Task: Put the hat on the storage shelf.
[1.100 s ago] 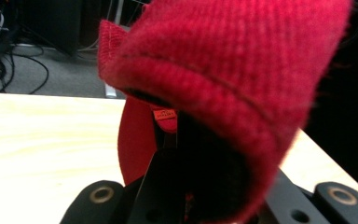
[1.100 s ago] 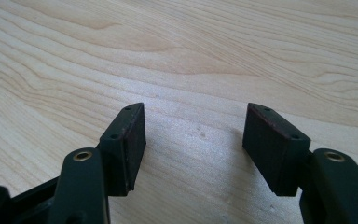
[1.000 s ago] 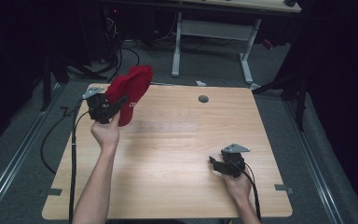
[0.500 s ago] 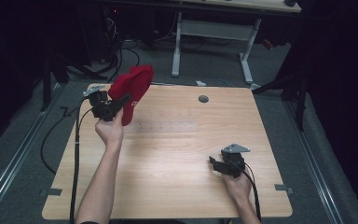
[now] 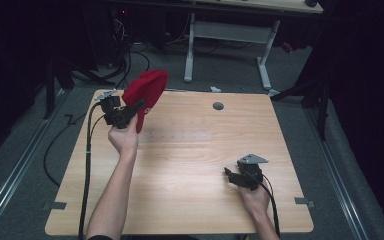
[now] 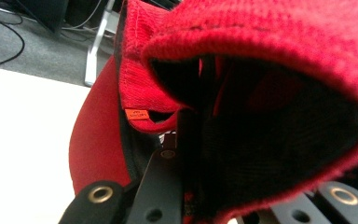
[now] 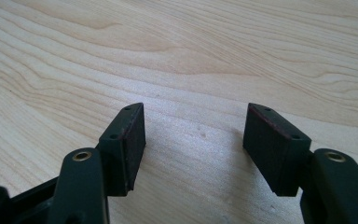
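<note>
The left gripper is raised above the far-left corner of the table, its jaws clamped on a red cap. The cap hangs clear of the surface. In the left gripper view the cap shows a coarse ribbed knit, a dark hollow interior, a smooth curved brim and a small orange woven tag. The right gripper rests low at the near-right of the table, well apart from the cap. Its jaws stand spread, with flat rectangular black pads holding nothing, over pale, matte wood-grain laminate.
</note>
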`<act>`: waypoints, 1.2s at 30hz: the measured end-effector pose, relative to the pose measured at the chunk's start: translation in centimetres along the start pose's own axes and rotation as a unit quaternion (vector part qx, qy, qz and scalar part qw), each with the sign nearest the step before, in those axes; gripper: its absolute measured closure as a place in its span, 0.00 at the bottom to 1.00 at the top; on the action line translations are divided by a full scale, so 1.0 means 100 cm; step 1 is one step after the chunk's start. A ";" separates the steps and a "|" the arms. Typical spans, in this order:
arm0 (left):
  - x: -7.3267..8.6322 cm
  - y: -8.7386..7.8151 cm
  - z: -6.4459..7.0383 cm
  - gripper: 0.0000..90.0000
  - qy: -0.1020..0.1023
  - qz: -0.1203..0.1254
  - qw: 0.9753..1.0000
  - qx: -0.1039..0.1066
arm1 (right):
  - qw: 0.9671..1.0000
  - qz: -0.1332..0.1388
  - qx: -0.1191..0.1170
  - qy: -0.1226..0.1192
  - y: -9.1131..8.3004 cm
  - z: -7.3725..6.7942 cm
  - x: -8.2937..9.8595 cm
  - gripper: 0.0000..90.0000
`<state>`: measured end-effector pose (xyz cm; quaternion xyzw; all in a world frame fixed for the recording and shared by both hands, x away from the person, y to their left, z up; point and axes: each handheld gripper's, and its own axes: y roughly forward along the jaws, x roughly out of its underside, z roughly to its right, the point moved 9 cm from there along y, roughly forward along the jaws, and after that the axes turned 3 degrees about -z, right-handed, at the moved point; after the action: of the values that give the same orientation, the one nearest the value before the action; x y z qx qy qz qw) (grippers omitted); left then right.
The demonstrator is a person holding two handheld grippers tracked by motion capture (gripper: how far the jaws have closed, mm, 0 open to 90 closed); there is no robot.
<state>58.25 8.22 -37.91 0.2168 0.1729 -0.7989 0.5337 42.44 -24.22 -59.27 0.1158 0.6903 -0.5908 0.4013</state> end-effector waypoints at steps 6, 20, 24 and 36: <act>-0.001 -0.007 -0.010 0.94 -0.018 0.014 1.000 0.000 | 1.000 0.000 0.000 0.000 0.000 0.000 0.000 0.43; 0.004 -0.021 -0.050 0.94 0.044 0.007 0.998 -0.043 | 1.000 0.000 -0.001 0.000 0.000 0.000 0.000 0.43; 0.007 -0.024 -0.053 0.94 0.077 0.001 0.996 -0.045 | 1.000 -0.001 -0.001 -0.001 0.000 0.000 0.000 0.43; 0.004 -0.034 -0.064 0.82 0.115 0.006 0.992 -0.046 | 1.000 -0.001 -0.001 0.000 0.000 -0.001 0.000 0.43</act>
<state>55.97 12.42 -43.44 0.2834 0.2688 -0.7565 0.5246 42.42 -24.16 -59.28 0.1148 0.6911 -0.5901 0.4012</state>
